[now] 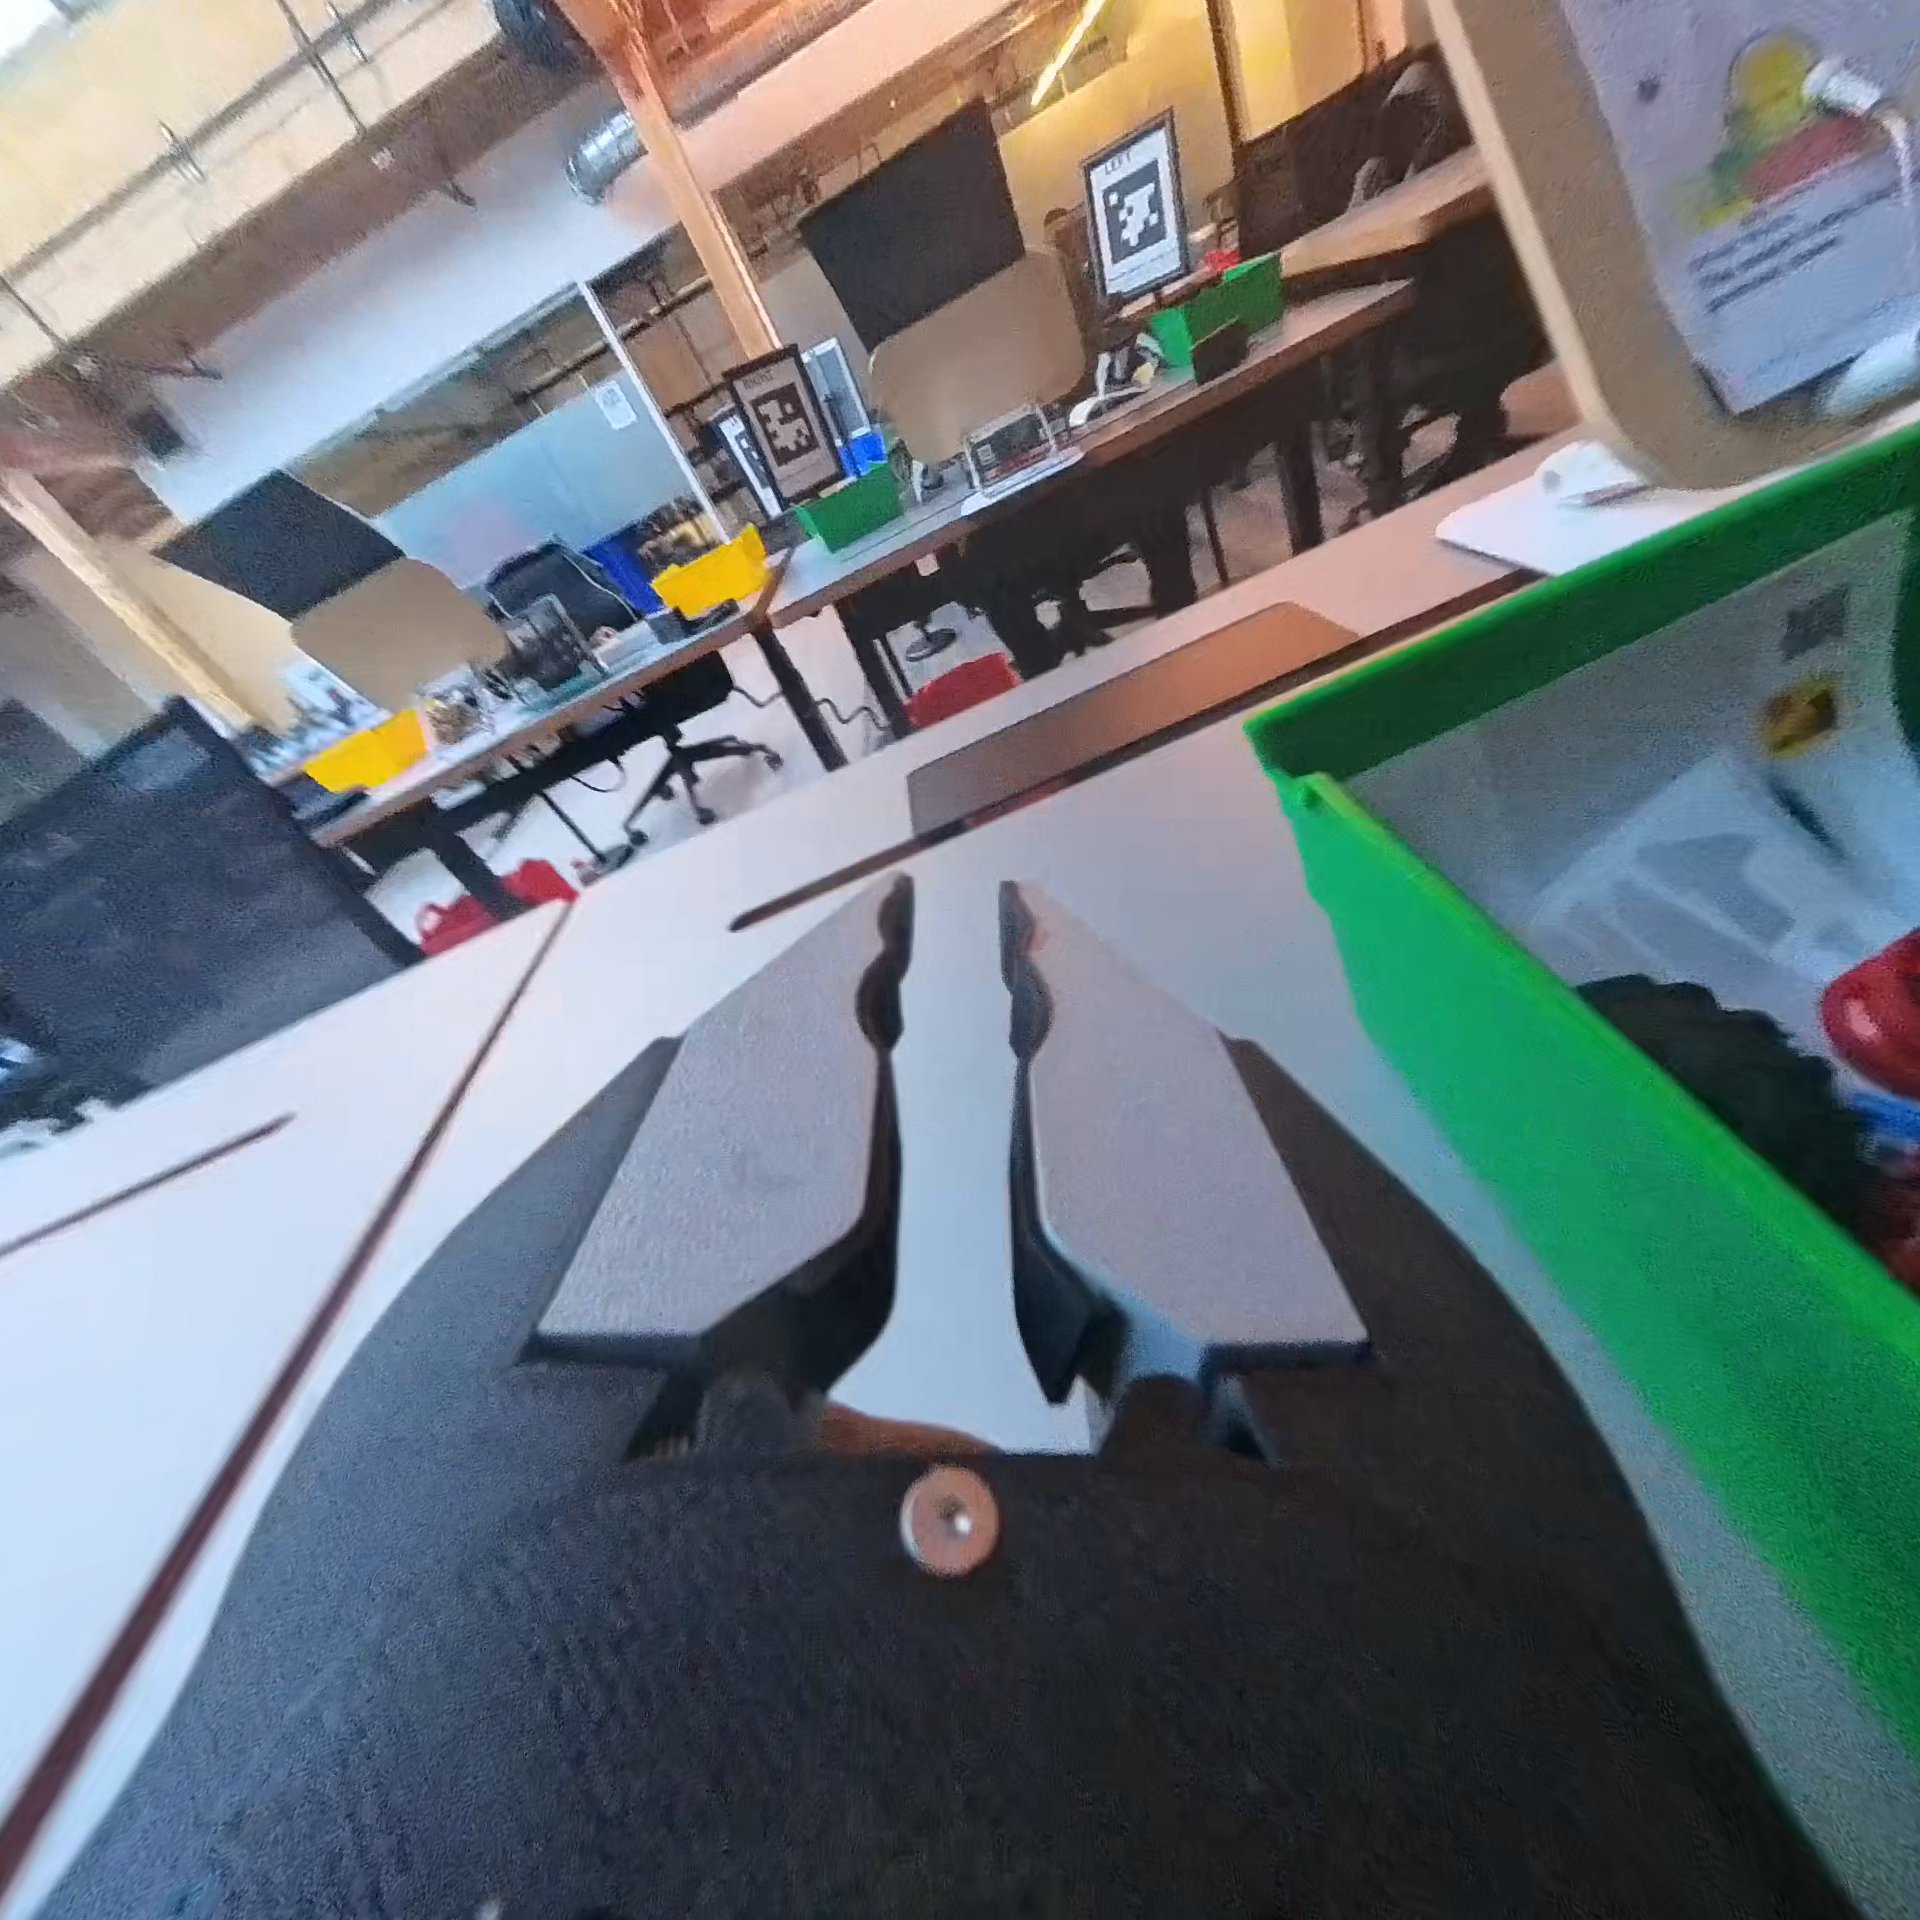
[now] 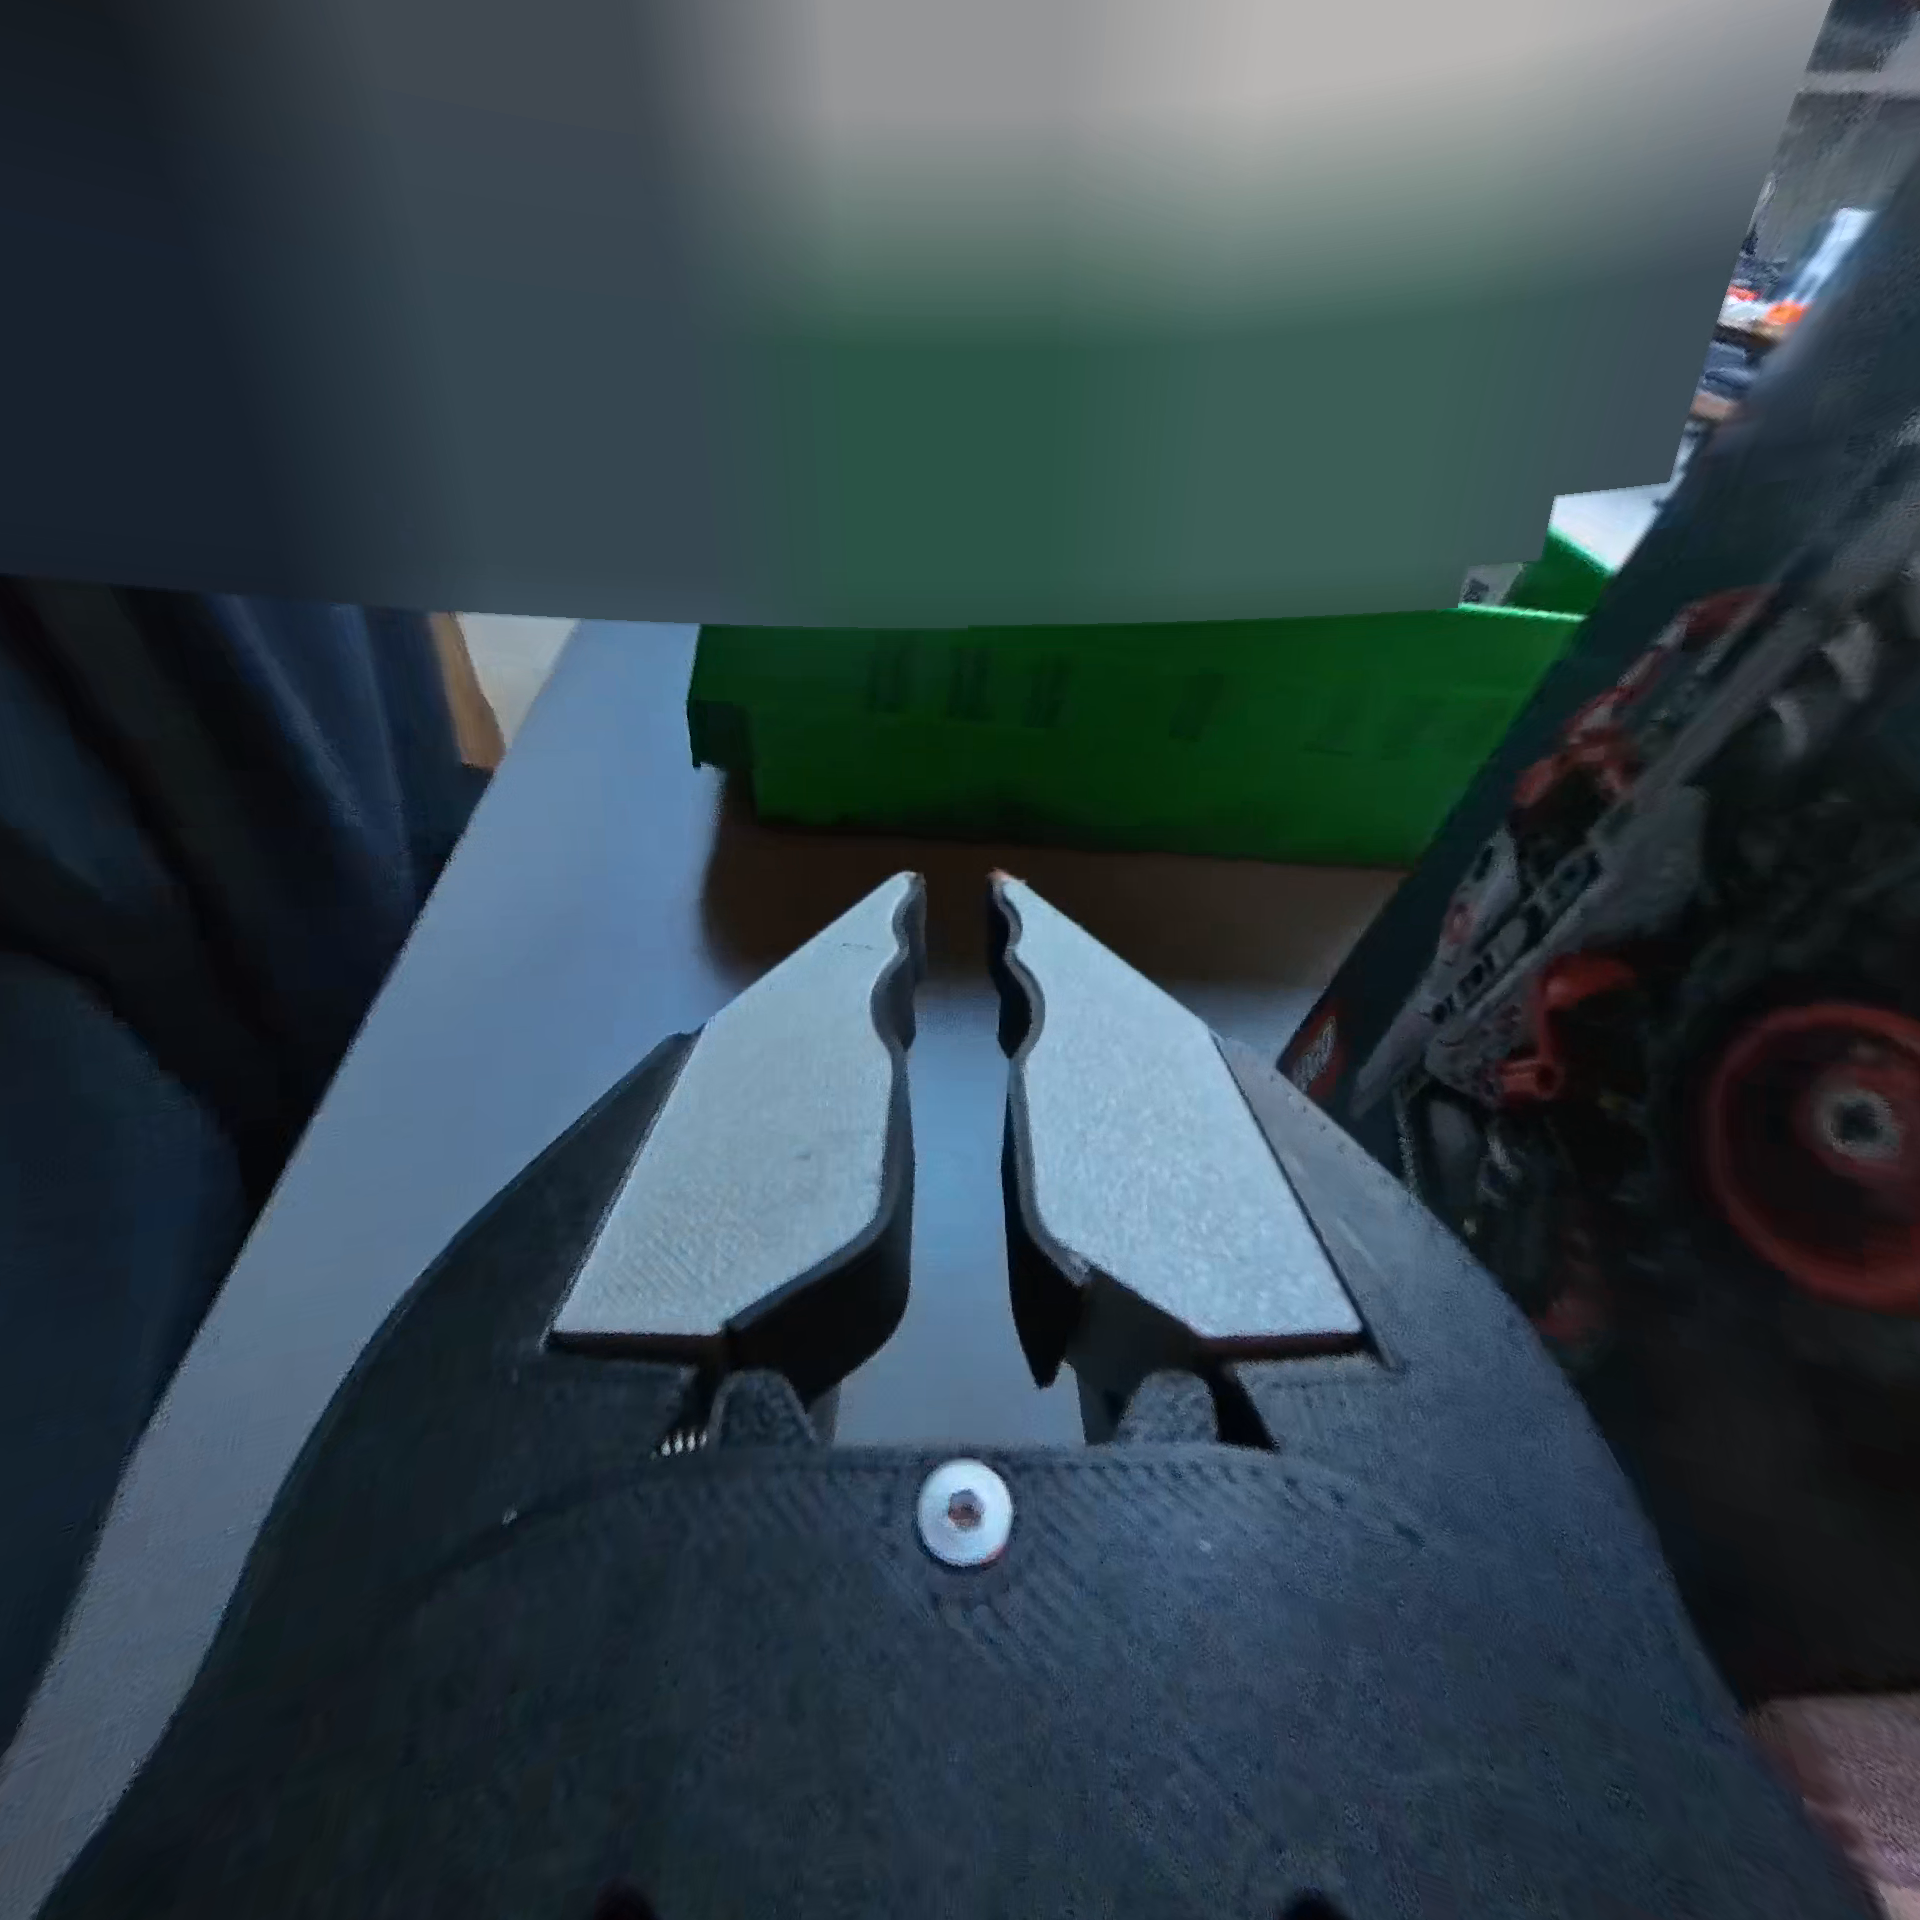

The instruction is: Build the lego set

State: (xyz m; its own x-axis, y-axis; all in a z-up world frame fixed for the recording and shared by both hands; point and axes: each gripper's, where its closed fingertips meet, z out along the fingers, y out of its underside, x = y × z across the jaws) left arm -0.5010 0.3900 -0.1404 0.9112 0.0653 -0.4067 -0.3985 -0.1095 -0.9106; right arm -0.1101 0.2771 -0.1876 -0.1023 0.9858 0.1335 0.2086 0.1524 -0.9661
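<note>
Lego box [image 2: 1704, 1039]: a dark printed carton standing tilted on the desk [image 2: 436, 1091] at the right edge of the right wrist view, just beside the right claw [image 2: 956, 888]. Its glossy face bears a picture of a grey-and-black vehicle with red fittings and a large red-rimmed wheel. The picture is soft-focused; finer detail cannot be told.

Green bin [image 2: 1091, 748]: moulded plastic, matte, with a stepped lower edge and faint slots in its wall; it stands on the desk beyond the right claw's tips, apart from them. In the left wrist view a green bin [image 1: 1558, 1122] fills the right side, its thick rim running diagonally. Inside lie a clear plastic bag [image 1: 1704, 831], a red rounded part [image 1: 1875, 1013] and a dark mass, all blurred.

Left claw [image 1: 956, 894]: two flat grey fingers with a fine grainy surface and wavy black inner edges, set in a rough black printed body with a silver screw. The jaws stand narrowly apart, with nothing between them, above a pale desk [image 1: 623, 987] crossed by dark seams.

Right claw: same build; jaws narrowly apart and empty, tips over the dark desk surface.

Background, left view: further desks carrying yellow bins [image 1: 712, 577] and framed black-and-white marker boards [image 1: 1135, 208].
</note>
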